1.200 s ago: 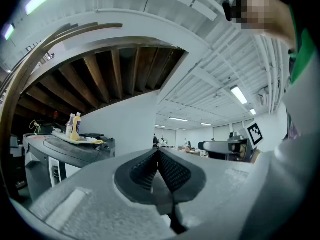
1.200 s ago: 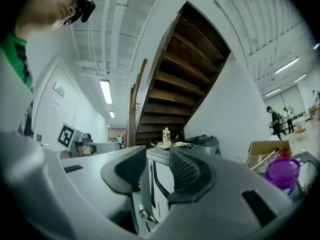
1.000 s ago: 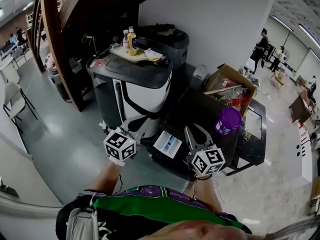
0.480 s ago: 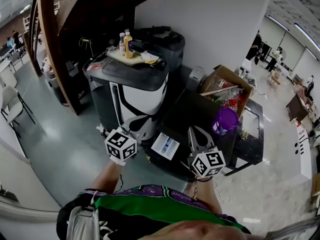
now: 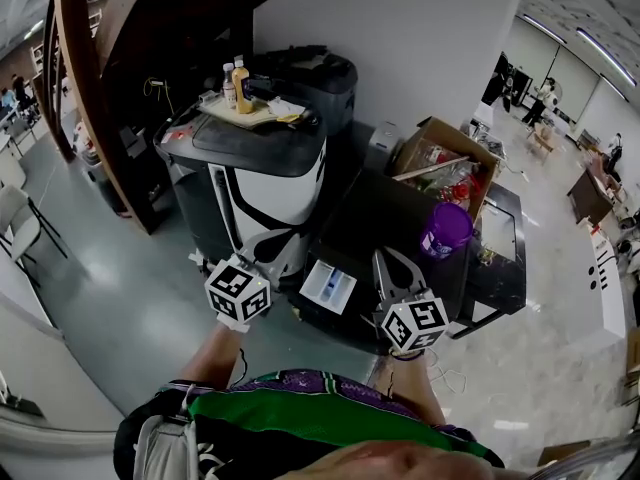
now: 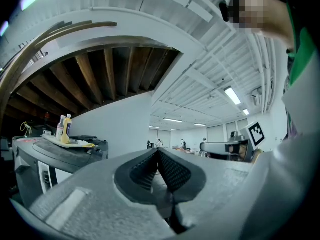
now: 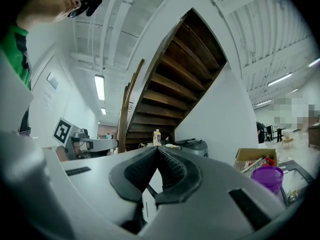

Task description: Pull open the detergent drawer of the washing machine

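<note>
**Both tools closed and empty beside the detergent drawer**

The washing machine [image 5: 400, 218] is seen from above as a boxy body with a smooth, matt black top. The detergent drawer [image 5: 328, 286] – a small white rectangular tray with a blue inset – is seen jutting out at the front left corner of that top, between the two tools in the head view. No lettering on it can be read.

A round purple cup [image 5: 447, 230] of glossy plastic stands on the right part of the machine's top, and an open cardboard box [image 5: 440, 153] lies behind its back edge. To the left stands a rounded grey-and-white appliance [image 5: 265, 183], whose lid carries a flat tray [image 5: 262, 116] with bottles [image 5: 240, 86], one yellow; their labels are too small to read.

The left tool [image 5: 268, 253] is held roughly level before the appliance – its ribbed black pads [image 6: 142, 169] are pressed together with nothing between them. The right tool [image 5: 388, 266] is also held level, over the front edge of the machine's top and just right of the drawer without touching it; its ribbed pads [image 7: 172, 171] are likewise closed on nothing. Each tool carries a white cube [image 5: 414, 323] printed with black square markers.
</note>
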Demonstrator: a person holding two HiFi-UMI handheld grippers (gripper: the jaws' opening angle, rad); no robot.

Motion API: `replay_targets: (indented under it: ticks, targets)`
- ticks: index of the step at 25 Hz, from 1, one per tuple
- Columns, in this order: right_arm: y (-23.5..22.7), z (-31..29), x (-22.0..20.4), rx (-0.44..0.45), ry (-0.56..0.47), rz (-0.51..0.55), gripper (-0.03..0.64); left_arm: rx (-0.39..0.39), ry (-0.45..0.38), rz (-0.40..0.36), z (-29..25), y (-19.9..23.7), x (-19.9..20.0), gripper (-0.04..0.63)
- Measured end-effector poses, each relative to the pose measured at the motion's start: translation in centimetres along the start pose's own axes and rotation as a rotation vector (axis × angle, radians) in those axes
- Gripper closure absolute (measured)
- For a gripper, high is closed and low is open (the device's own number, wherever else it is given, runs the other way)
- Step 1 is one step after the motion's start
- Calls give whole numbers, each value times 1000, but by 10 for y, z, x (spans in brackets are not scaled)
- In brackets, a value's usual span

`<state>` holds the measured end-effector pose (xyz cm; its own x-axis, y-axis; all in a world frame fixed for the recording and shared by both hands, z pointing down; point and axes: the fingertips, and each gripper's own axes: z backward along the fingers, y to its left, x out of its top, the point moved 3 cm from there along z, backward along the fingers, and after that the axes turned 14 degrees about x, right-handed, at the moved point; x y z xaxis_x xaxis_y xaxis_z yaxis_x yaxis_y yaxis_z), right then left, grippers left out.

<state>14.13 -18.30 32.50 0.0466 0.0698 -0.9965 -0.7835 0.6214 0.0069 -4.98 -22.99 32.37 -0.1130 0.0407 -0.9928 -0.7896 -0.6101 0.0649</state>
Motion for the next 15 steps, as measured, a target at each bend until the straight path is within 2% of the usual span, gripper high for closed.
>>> replay_targets:
  ticks: [3, 7, 15]
  targets:
    - [0, 2, -3, -14, 0, -10, 615, -3, 5, 22, 5, 1, 0, 578]
    - [-1, 3, -7, -28, 8, -8, 615, 8, 10, -5, 8, 3, -1, 578]
    - [1, 6, -13, -22, 22, -12, 615, 16, 14, -10, 11, 0, -5, 578]
